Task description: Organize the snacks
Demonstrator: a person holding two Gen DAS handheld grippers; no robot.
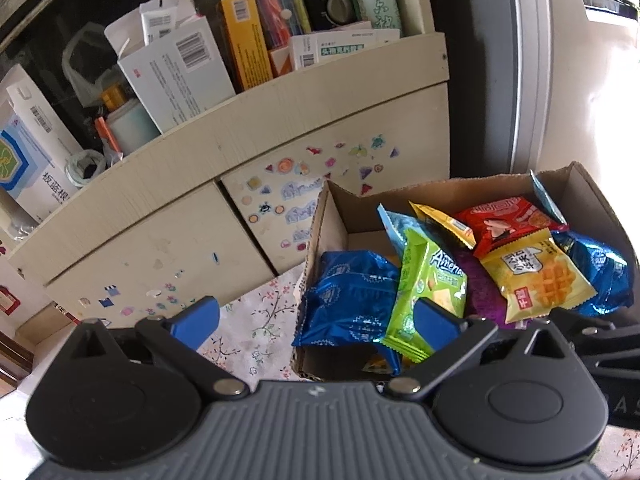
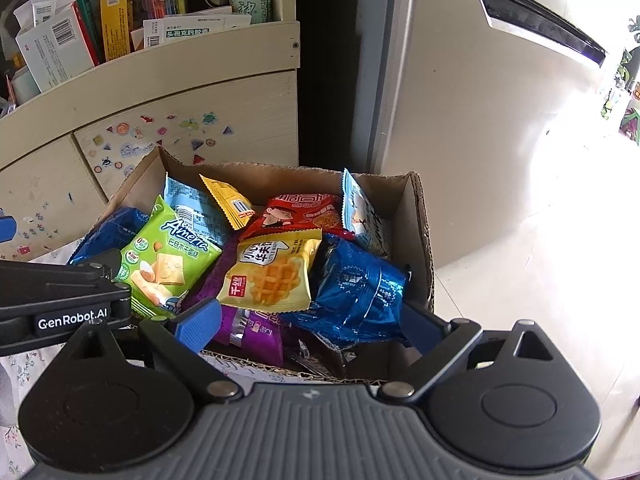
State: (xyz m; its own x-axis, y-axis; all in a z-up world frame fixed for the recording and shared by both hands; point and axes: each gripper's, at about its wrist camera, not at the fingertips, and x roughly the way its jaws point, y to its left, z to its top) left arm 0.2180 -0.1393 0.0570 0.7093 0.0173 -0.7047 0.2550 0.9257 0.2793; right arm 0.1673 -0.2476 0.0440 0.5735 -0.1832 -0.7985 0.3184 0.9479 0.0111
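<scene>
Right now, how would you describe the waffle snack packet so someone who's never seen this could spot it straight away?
Find the open cardboard box of snacks in front of the stickered cabinet. Near the top of the pile, lying between the green packet and a shiny blue foil packet, is the waffle snack packet. It is the only yellow one with a golden grid waffle pictured on its front.

Cardboard box (image 2: 420, 216) open-topped, snack packets (image 2: 276, 276) heaped inside, cabinet (image 2: 224, 92) close behind
</scene>
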